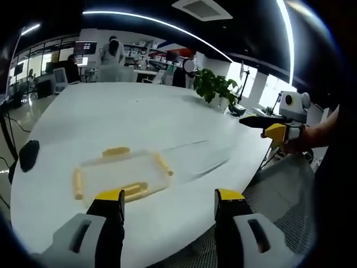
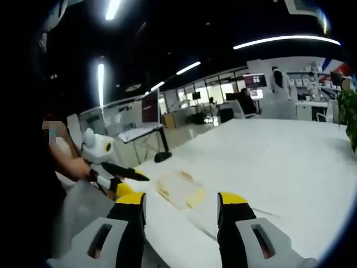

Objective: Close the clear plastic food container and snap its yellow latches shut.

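Note:
A clear plastic food container (image 1: 124, 172) with yellow latches on its sides lies flat on the white table (image 1: 139, 123), its lid on. My left gripper (image 1: 170, 204) stands open just in front of it, with nothing between the jaws. In the right gripper view the container (image 2: 179, 188) lies beyond my right gripper (image 2: 181, 205), which is open and holds nothing. The right gripper (image 1: 276, 127) also comes in at the right of the left gripper view, off the table's edge, held by a hand. The left gripper (image 2: 120, 176) shows at the left of the right gripper view.
A black object (image 1: 28, 153) sits at the table's left edge. A potted plant (image 1: 216, 86) stands at the far right end. People and desks (image 1: 111, 53) fill the room behind. The table's near edge (image 1: 184, 240) runs under my jaws.

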Demonstrator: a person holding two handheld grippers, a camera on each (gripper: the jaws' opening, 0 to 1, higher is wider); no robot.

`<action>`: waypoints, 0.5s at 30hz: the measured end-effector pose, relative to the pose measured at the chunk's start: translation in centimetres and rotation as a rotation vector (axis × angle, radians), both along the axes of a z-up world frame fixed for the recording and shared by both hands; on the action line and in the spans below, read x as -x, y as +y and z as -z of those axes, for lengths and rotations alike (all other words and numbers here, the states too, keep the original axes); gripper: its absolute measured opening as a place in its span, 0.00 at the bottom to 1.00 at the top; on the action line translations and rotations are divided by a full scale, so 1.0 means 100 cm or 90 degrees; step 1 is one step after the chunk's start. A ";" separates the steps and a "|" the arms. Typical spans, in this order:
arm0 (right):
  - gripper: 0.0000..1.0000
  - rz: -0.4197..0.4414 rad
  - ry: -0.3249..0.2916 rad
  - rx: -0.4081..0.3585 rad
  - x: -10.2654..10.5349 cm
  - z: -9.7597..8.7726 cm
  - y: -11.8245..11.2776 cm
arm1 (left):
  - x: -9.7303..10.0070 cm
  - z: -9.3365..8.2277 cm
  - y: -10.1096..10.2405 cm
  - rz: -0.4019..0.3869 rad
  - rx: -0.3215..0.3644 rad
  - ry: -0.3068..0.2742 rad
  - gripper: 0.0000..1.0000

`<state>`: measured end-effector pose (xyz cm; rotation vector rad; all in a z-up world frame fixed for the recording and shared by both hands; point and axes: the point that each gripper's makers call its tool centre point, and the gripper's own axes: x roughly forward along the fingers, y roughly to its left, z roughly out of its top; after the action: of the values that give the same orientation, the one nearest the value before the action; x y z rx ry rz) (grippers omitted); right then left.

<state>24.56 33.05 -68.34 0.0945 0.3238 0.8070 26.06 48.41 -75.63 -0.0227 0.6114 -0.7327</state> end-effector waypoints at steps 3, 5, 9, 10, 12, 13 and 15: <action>0.51 -0.008 -0.003 0.009 0.002 0.002 0.007 | -0.002 -0.001 0.001 0.006 0.002 0.000 0.65; 0.51 -0.013 -0.003 0.014 0.003 0.004 0.011 | -0.004 -0.002 0.004 0.010 0.002 -0.003 0.64; 0.51 -0.021 -0.005 0.020 0.001 0.003 0.022 | -0.008 -0.003 0.008 0.009 0.007 -0.002 0.64; 0.51 -0.022 -0.004 0.019 0.000 0.003 0.024 | -0.009 -0.003 0.009 0.012 0.006 -0.004 0.64; 0.51 -0.024 -0.004 0.016 -0.002 0.002 0.030 | -0.011 -0.002 0.011 0.015 0.004 -0.003 0.64; 0.51 -0.025 -0.006 0.017 -0.004 0.002 0.032 | -0.012 -0.003 0.013 0.015 0.004 -0.003 0.64; 0.51 -0.027 -0.008 0.014 -0.007 0.000 0.038 | -0.014 -0.004 0.016 0.016 0.006 -0.003 0.63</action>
<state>25.28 36.82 -68.32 0.0620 0.3238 0.8452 27.49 50.02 -75.28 -0.0217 0.6043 -0.7605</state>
